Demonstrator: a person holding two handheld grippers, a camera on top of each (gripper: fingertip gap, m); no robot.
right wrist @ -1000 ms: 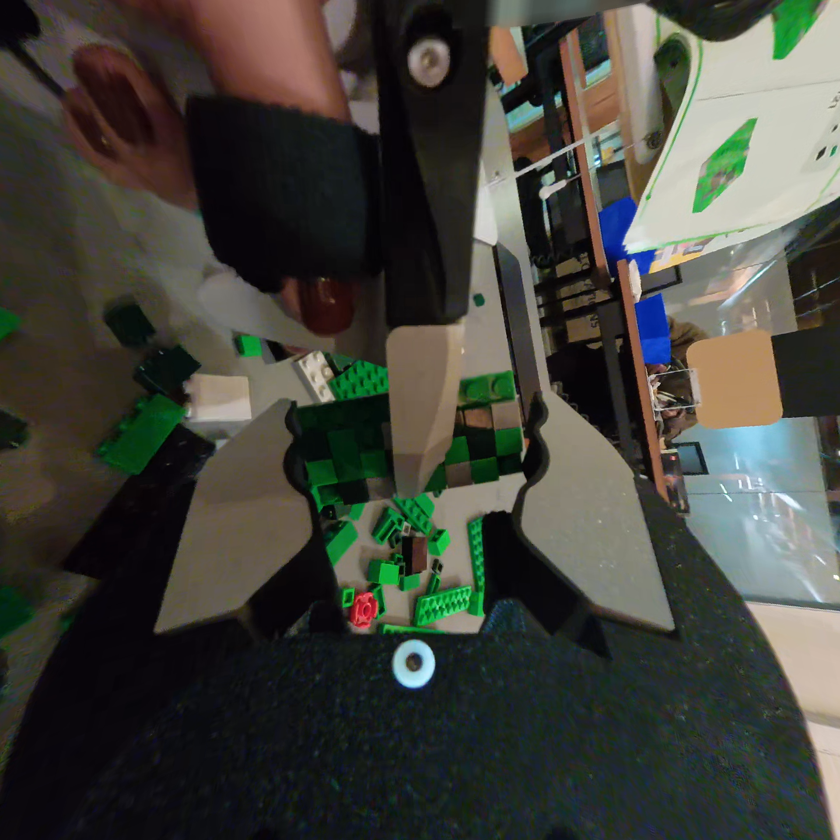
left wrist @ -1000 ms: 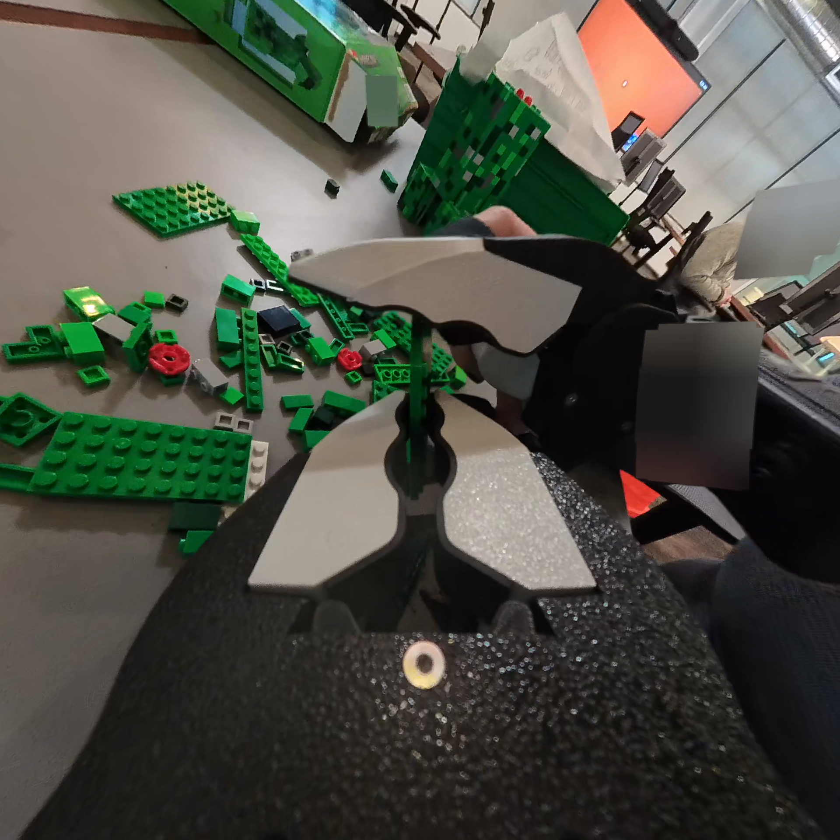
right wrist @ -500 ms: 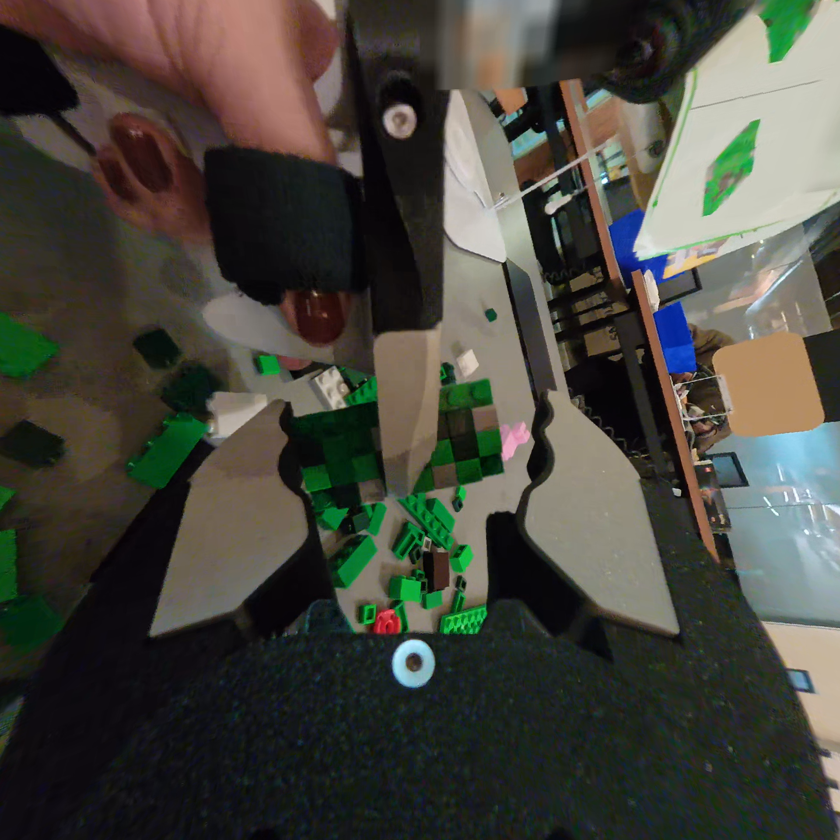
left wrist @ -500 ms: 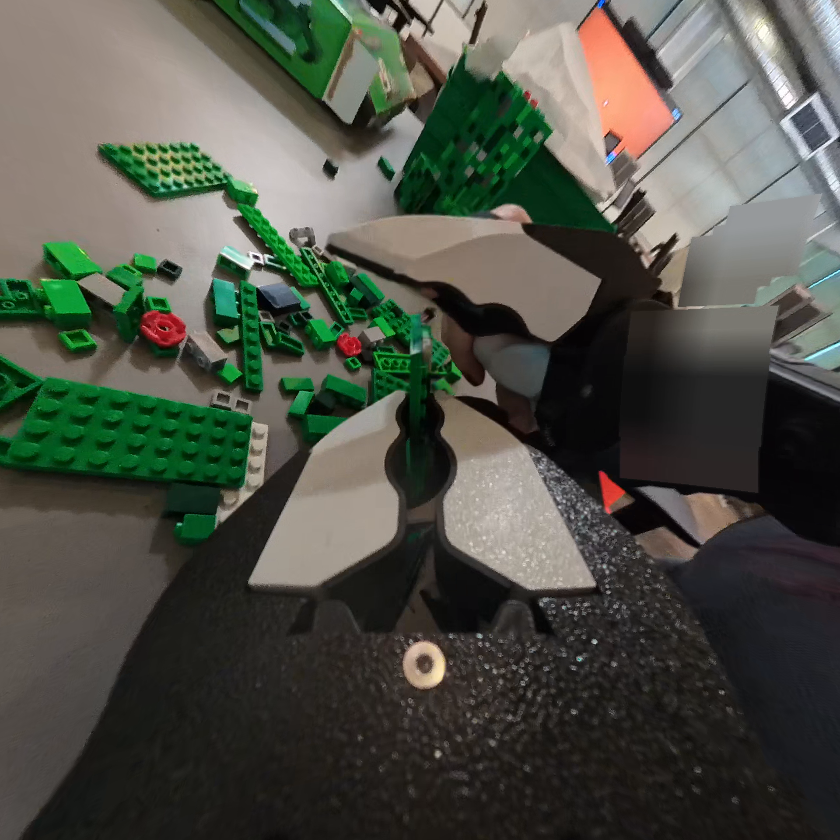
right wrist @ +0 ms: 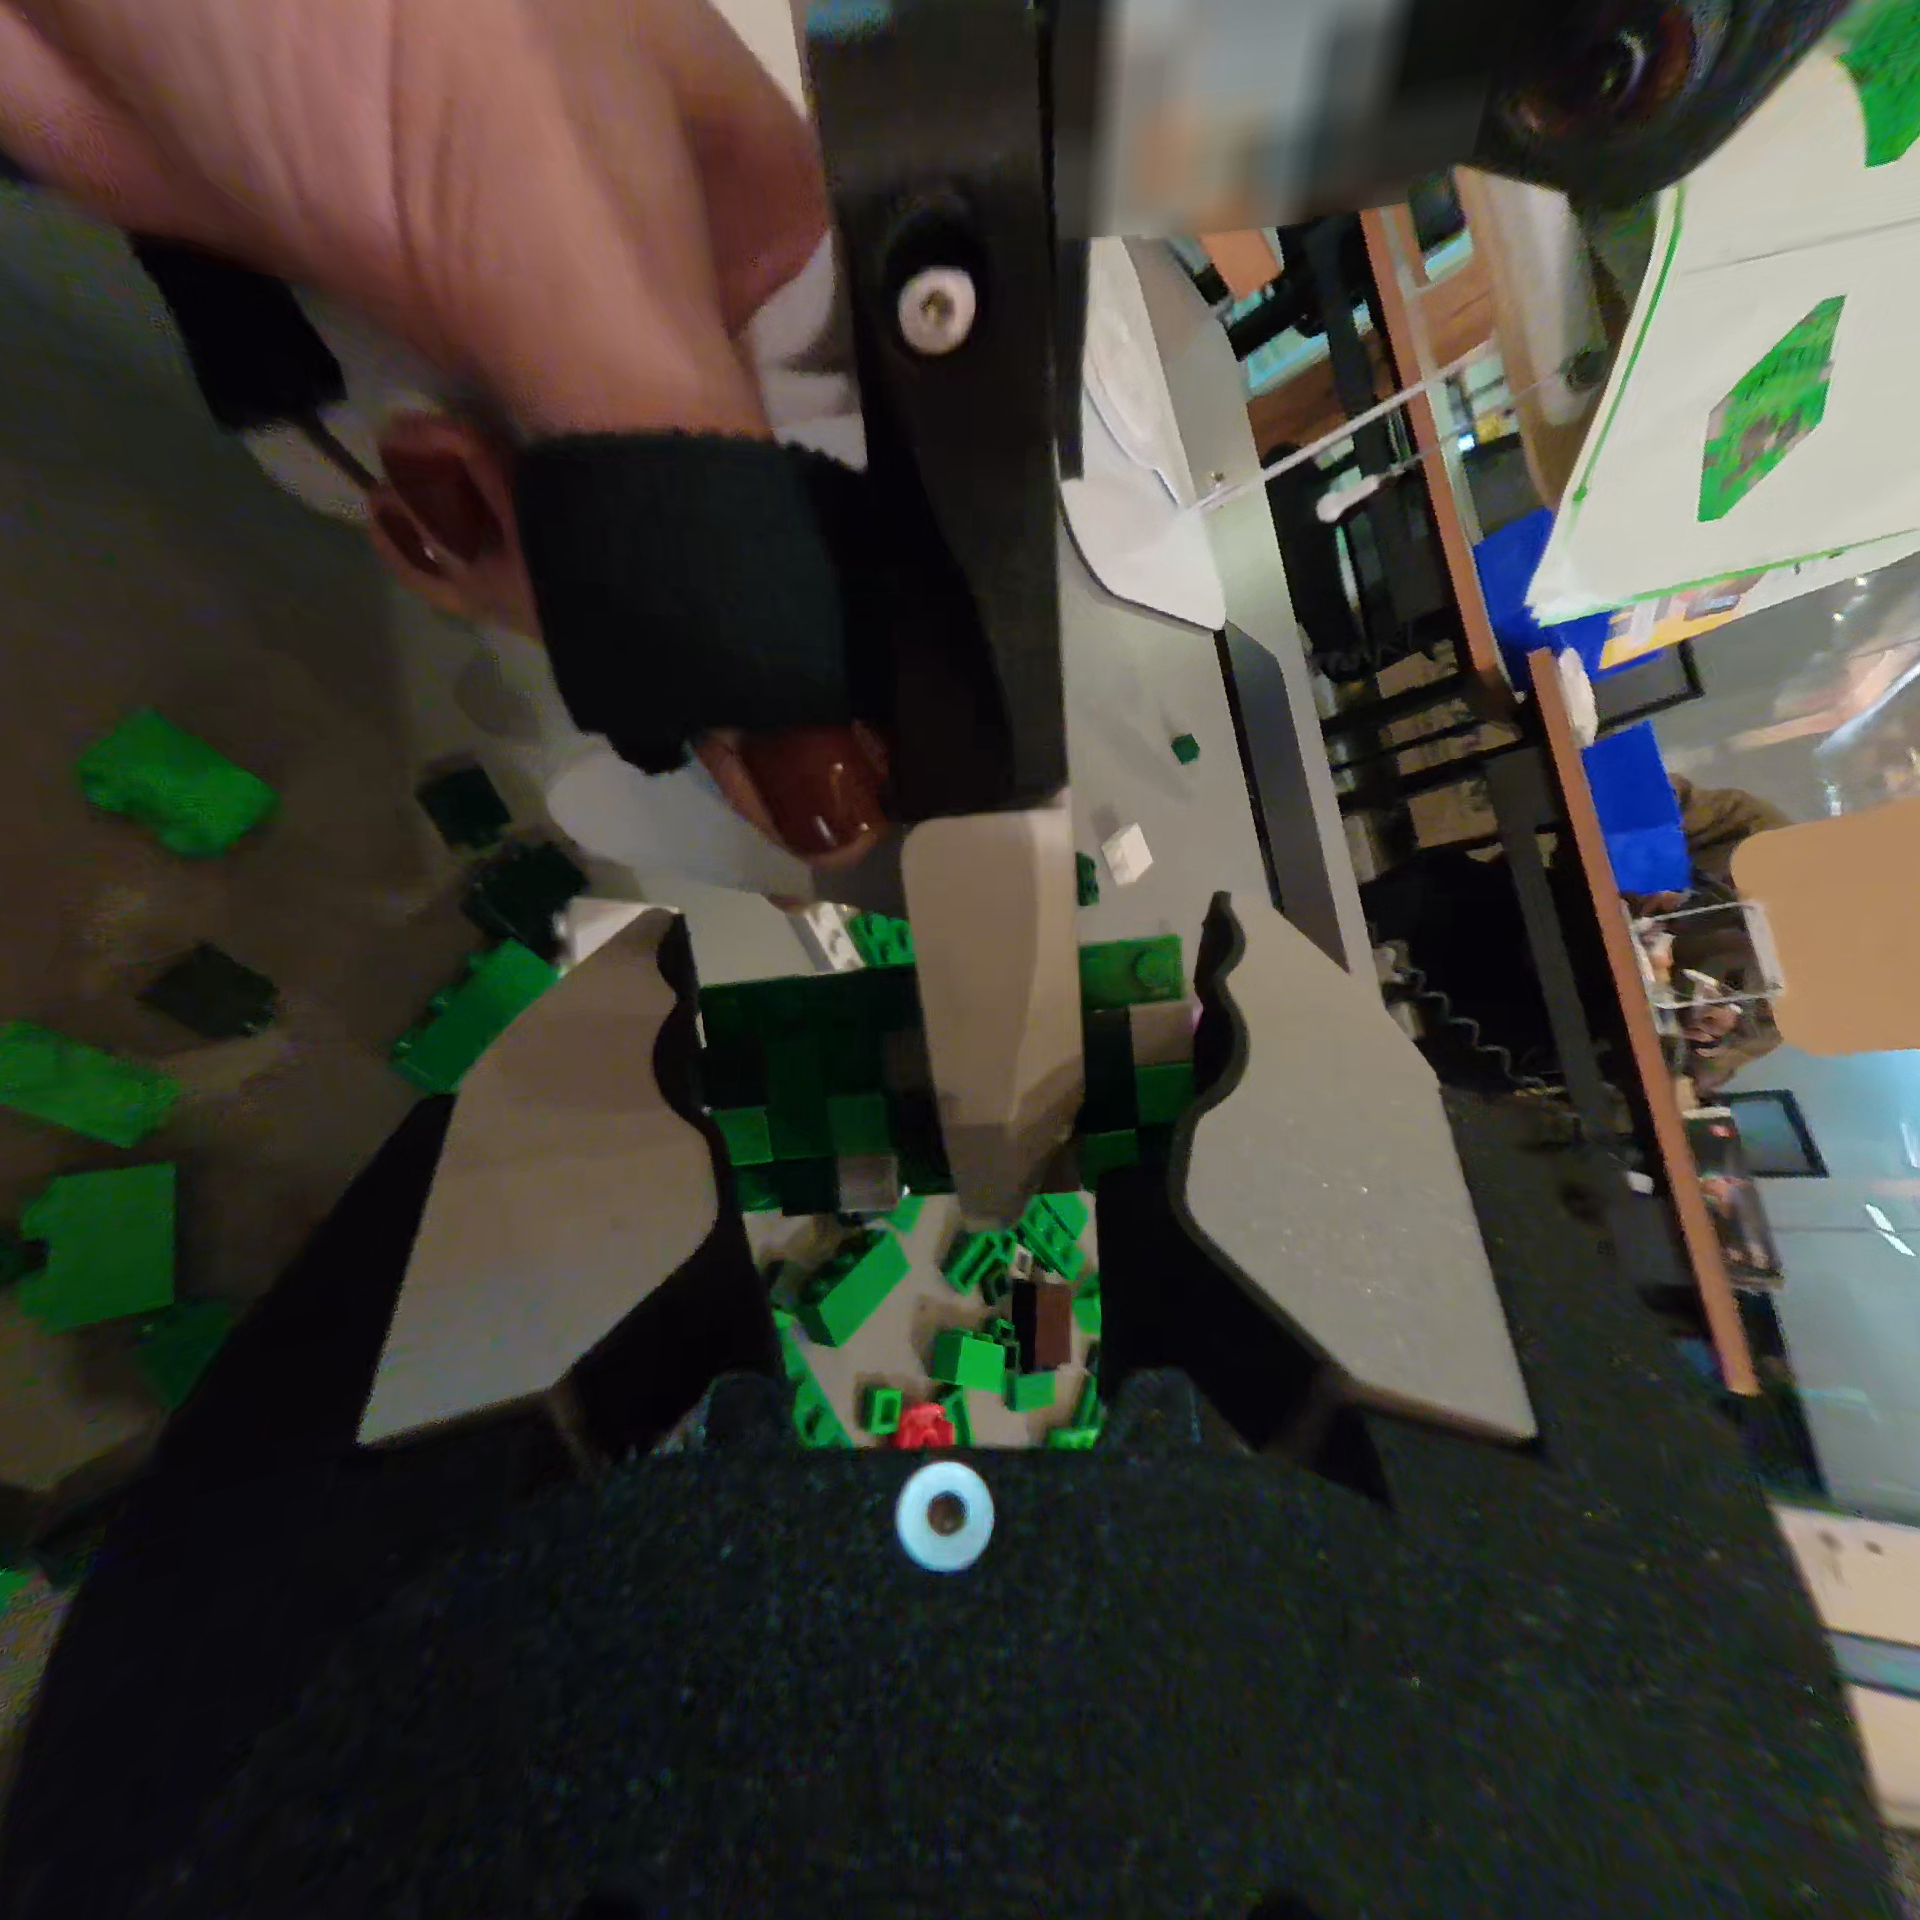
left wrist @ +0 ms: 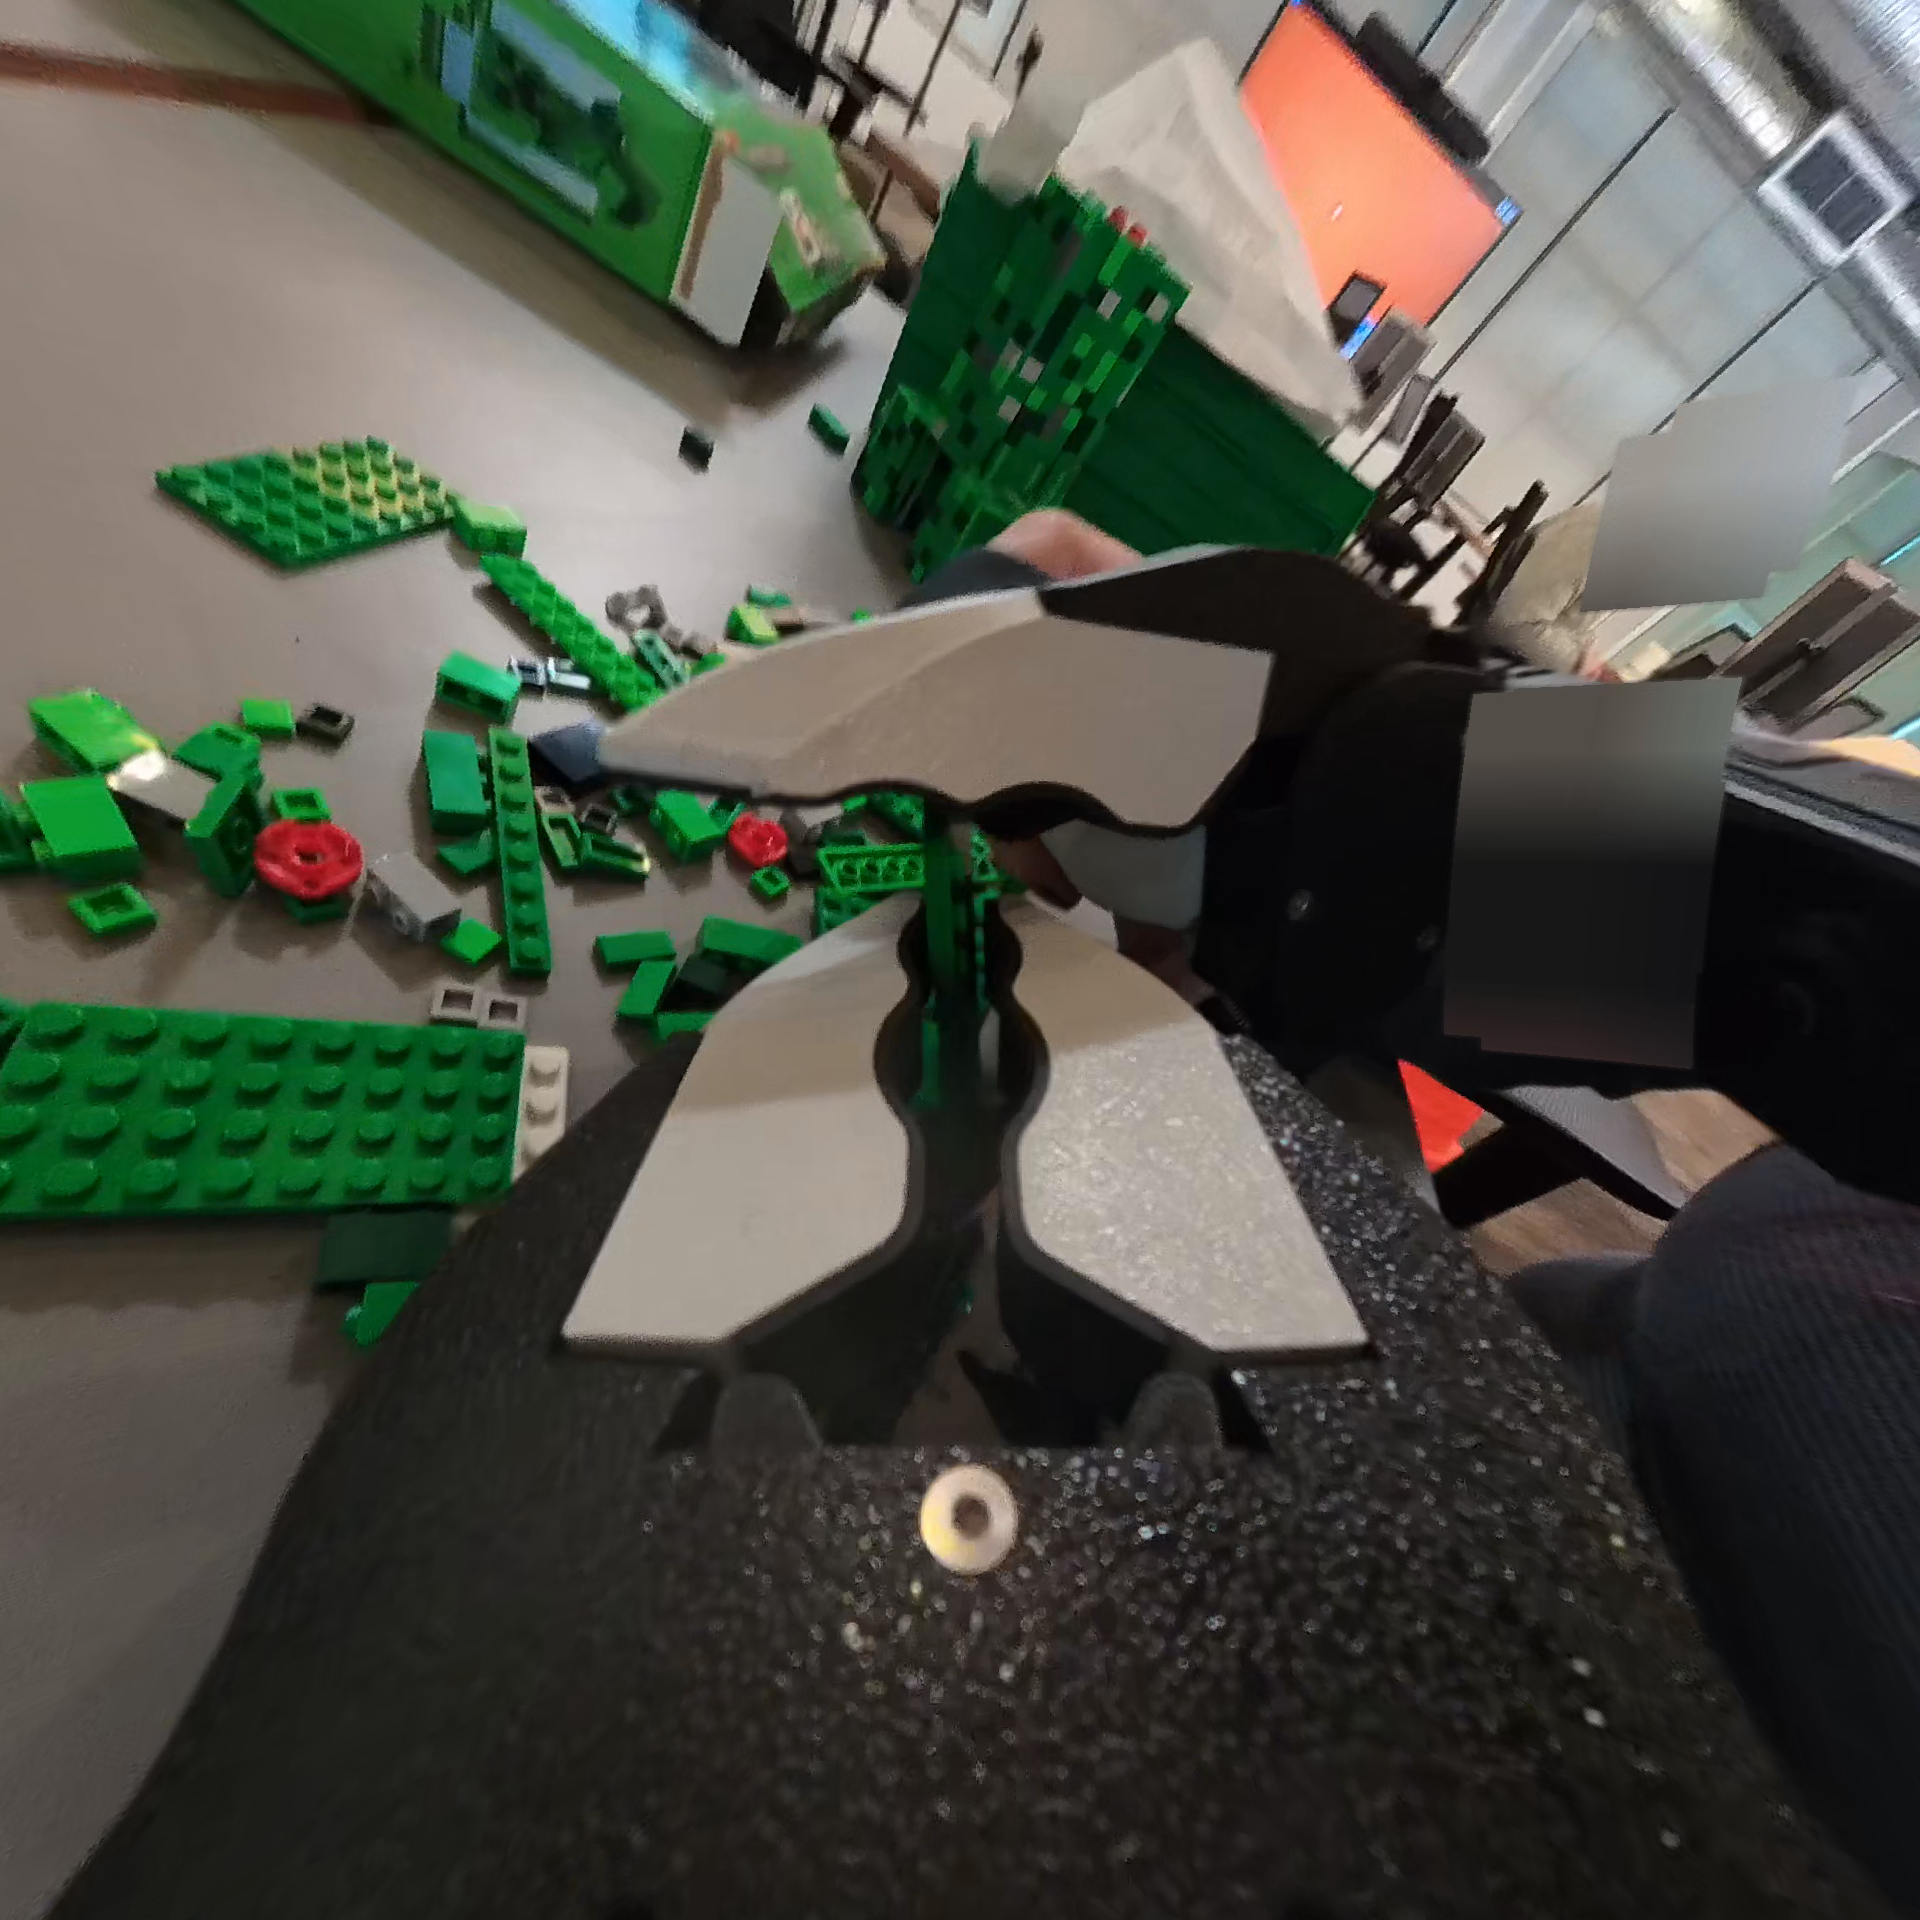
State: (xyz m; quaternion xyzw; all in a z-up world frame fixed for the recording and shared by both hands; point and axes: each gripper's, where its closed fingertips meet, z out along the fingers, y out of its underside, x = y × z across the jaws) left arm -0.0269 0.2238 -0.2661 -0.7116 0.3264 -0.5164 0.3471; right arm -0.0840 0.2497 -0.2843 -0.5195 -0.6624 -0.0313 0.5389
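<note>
Two tongs (left wrist: 954,914) (right wrist: 940,1049) (red rounds (left wrist: 309,858): two)

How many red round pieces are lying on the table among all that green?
2 in the left wrist view: a bigger red round piece at the left of the pile and a smaller red round piece near the middle, just under the other tongs. More may be hidden.

My left gripper (left wrist: 951,935) is clamped edge-on around a thin green brick-built panel (left wrist: 948,997) at frame centre. Just above, the right gripper (left wrist: 904,707) reaches in from the right, touching the panel's top. Loose green bricks (left wrist: 520,821) and a long green studded plate (left wrist: 239,1107) lie on the grey table (left wrist: 260,312) at left; a green block tower (left wrist: 1023,343) stands at upper centre.
</note>
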